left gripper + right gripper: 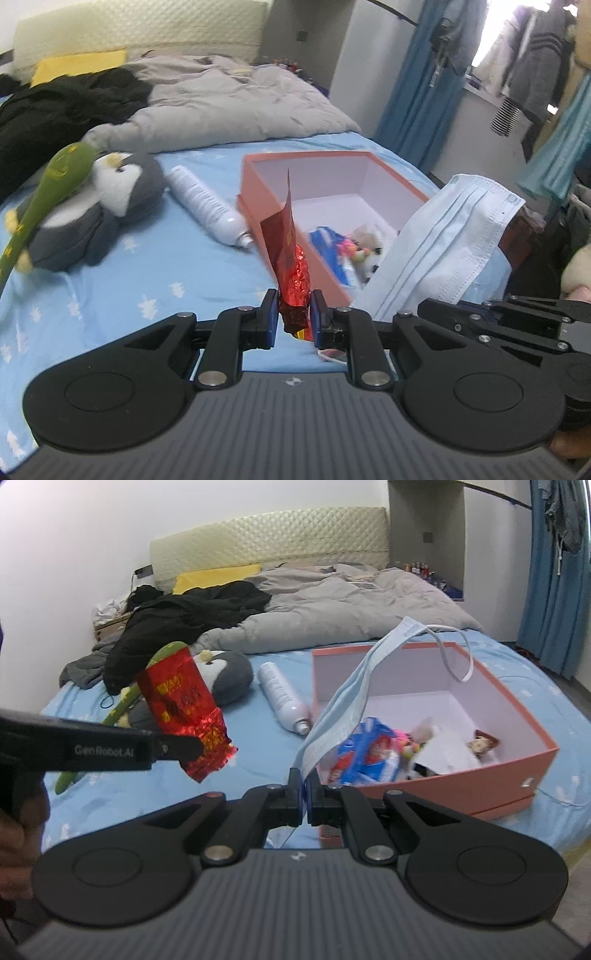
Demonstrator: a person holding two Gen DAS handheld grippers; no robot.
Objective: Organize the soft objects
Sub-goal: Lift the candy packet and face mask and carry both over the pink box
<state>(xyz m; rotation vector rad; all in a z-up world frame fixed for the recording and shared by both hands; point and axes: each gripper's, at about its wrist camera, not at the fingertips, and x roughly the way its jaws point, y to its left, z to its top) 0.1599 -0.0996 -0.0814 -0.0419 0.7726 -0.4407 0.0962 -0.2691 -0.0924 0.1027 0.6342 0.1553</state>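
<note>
While pinched at its crumpled lower end between the blue pads of the left gripper (293, 310), red foil packet (290, 254) standing upright in the air just short of the near left corner of the salmon-pink box (517, 764), off the bed. Beside it, pale blue face mask (332, 709) clamped by one short edge in the right gripper (304, 794), jaws nearly together on the thin fabric, pleats rising over the box's near wall, ear loop (452, 657) dangling above the white interior. Already in the box: a blue-and-white wrapper, small colourful bits, a white sheet. Farther toward the left edge of the blue sheet (147, 280): white spray can (207, 205), grey penguin plush (107, 206) under a green plush stem (48, 192); grey duvet and black clothes toward the headboard. Likely risks: slick foil slipping from such a shallow pinch, the loop snagging on the box rim at release, both grippers crowding the same near corner and knocking together.
</note>
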